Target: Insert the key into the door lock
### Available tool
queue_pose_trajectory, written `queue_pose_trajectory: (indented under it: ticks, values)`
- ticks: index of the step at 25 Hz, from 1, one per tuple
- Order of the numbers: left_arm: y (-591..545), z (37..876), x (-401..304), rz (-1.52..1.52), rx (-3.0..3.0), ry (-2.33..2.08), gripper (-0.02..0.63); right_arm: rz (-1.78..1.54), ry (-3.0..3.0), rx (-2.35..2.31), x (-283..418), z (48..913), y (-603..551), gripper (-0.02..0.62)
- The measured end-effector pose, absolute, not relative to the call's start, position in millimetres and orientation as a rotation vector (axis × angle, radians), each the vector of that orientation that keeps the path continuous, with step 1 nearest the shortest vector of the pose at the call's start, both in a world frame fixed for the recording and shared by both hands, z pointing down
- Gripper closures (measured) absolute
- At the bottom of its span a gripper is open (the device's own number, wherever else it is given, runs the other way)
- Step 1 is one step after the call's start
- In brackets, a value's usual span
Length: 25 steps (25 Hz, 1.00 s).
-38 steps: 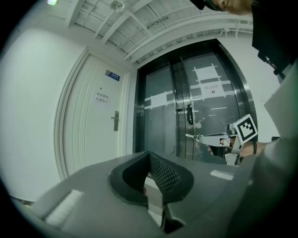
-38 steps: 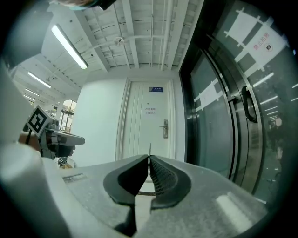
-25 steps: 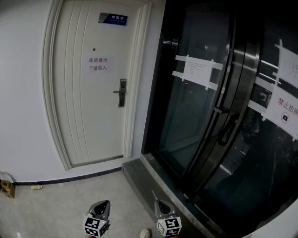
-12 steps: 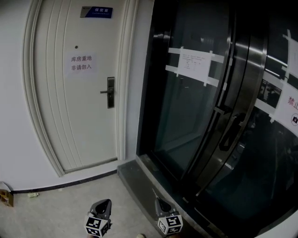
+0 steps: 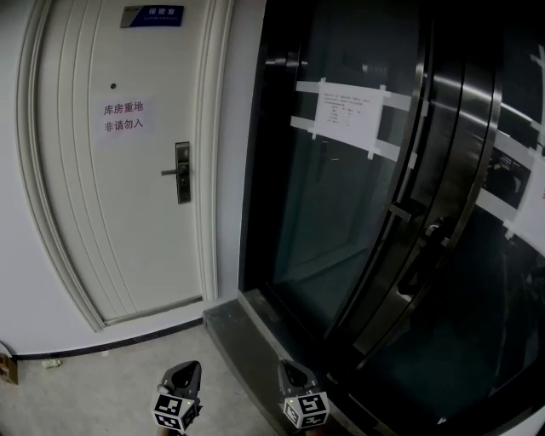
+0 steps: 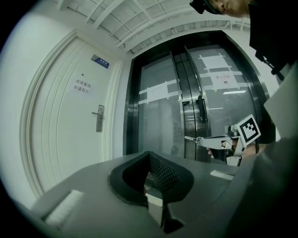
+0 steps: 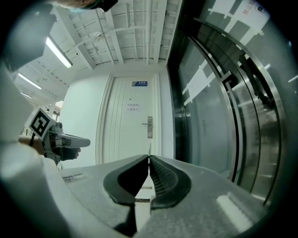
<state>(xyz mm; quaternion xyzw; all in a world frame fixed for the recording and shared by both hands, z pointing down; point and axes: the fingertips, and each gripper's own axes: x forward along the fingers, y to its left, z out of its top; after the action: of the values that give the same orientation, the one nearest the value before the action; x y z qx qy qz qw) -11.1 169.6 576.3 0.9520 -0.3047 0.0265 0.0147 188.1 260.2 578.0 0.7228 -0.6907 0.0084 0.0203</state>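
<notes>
A white door [image 5: 128, 221] stands at the left, with a dark lock plate [image 5: 182, 173] and lever handle on its right side. The lock plate also shows in the left gripper view [image 6: 99, 118] and straight ahead in the right gripper view [image 7: 149, 127]. My right gripper [image 5: 285, 366] is shut on a thin metal key [image 7: 149, 149], which pokes out past its tips [image 6: 192, 138]. My left gripper [image 5: 189, 368] is shut and holds nothing. Both point level, well short of the door.
A dark glass double door [image 5: 383, 187] with steel frames and taped paper notices [image 5: 345, 115] fills the right. A dark stone threshold [image 5: 238, 328] runs along its foot. The white door carries a paper notice [image 5: 123, 118] and a blue sign [image 5: 152, 14]. Small debris [image 5: 51, 364] lies by the left wall.
In the head view the white door and its lock have slid left and lower, and the glass door fills more of the picture. Both grippers keep their place at the bottom edge, still shut.
</notes>
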Motion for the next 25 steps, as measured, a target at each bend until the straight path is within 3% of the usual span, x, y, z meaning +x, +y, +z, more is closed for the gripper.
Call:
queue_pose_trajectory:
  ticks: [11, 25]
  values:
    - [112.1, 578.3, 28.2, 0.124, 2.945, -1.009, 0.604, 0.059, -2.205, 2.205, 229.8, 585.7, 189.3, 0.584]
    - [-40.9, 578.7, 58.1, 0.113, 2.935, -1.007, 0.604, 0.046, -2.193, 2.215, 262.7, 584.5, 36.8, 0.584]
